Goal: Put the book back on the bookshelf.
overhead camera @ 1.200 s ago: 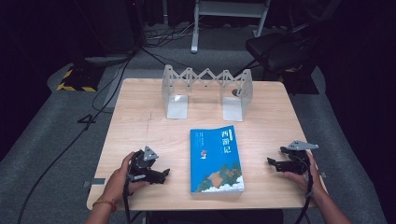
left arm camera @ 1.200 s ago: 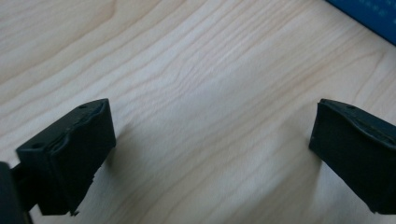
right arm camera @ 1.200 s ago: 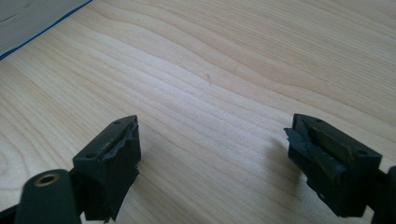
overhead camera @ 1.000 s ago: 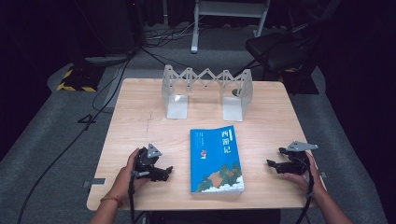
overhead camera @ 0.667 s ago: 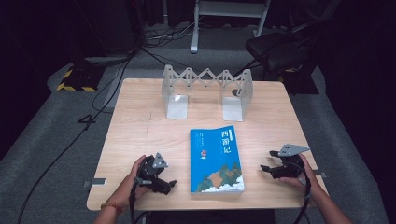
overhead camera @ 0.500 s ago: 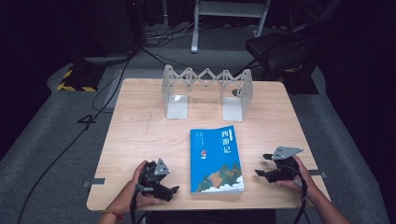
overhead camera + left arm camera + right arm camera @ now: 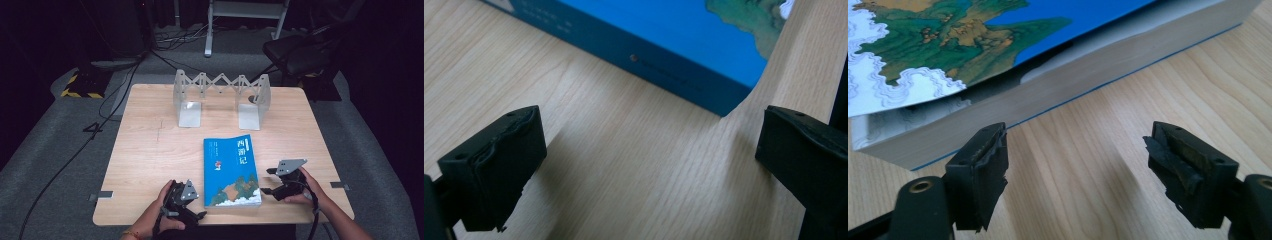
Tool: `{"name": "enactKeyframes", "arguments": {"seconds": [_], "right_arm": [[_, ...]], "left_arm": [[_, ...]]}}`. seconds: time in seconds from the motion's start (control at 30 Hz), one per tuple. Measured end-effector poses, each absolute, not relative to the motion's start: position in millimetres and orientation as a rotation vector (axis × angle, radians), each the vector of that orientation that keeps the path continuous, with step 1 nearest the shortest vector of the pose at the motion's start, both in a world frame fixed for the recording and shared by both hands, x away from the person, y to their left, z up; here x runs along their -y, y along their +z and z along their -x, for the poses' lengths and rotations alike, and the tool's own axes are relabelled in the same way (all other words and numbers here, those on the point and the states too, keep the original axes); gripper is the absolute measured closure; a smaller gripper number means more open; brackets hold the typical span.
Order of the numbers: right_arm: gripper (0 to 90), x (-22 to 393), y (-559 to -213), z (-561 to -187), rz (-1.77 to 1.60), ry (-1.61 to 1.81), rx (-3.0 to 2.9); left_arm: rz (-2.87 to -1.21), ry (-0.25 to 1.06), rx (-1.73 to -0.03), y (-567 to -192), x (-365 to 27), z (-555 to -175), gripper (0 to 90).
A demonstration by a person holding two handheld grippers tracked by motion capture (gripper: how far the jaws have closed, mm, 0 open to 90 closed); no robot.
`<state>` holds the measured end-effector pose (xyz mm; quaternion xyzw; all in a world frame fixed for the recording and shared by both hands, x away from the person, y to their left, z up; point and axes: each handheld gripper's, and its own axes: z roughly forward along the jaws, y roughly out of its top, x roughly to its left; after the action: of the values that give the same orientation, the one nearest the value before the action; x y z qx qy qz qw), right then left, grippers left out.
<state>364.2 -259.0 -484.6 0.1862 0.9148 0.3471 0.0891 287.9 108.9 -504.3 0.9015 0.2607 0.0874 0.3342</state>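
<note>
The book (image 7: 231,170) is laid flat near the table's (image 7: 150,150) near edge. It is flanked by the left gripper (image 7: 197,215) and right gripper (image 7: 266,181), jaws apart, nothing held; the right's jaws have just been closing slightly.

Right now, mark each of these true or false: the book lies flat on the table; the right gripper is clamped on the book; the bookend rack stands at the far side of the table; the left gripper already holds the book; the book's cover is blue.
1. The book lies flat on the table: true.
2. The right gripper is clamped on the book: false. Its jaws stand open just short of the page edge, with nothing between them.
3. The bookend rack stands at the far side of the table: true.
4. The left gripper already holds the book: false. Its jaws are open over bare wood, near the spine.
5. The book's cover is blue: true.
</note>
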Motion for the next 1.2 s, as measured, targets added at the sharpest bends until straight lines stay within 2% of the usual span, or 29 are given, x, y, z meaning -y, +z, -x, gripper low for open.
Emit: {"name": "enactKeyframes", "arguments": {"seconds": [0.17, 0.3, 0.57, 0.97, 1.2], "right_arm": [[24.4, 254, -488, -360, -0.536, 1.018, -2.749], [24.4, 254, -489, -359, -0.529, 1.03, -2.749], [24.4, 254, -490, -358, -0.531, 1.016, -2.749], [25.5, 246, -483, -363, -0.531, 1.045, -2.687], [26.1, 224, -476, -372, -0.506, 0.993, -2.711]], "left_arm": [[-2.351, 0.227, -0.666, -505, -95, -288, 0.7], [-2.325, 0.26, -0.717, -505, -96, -294, 0.8], [-2.353, 0.241, -0.691, -504, -96, -299, 0.7], [-2.292, 0.309, -0.901, -504, -128, -323, 0.6], [-2.274, 0.319, -0.907, -505, -140, -333, 0.4]]}}
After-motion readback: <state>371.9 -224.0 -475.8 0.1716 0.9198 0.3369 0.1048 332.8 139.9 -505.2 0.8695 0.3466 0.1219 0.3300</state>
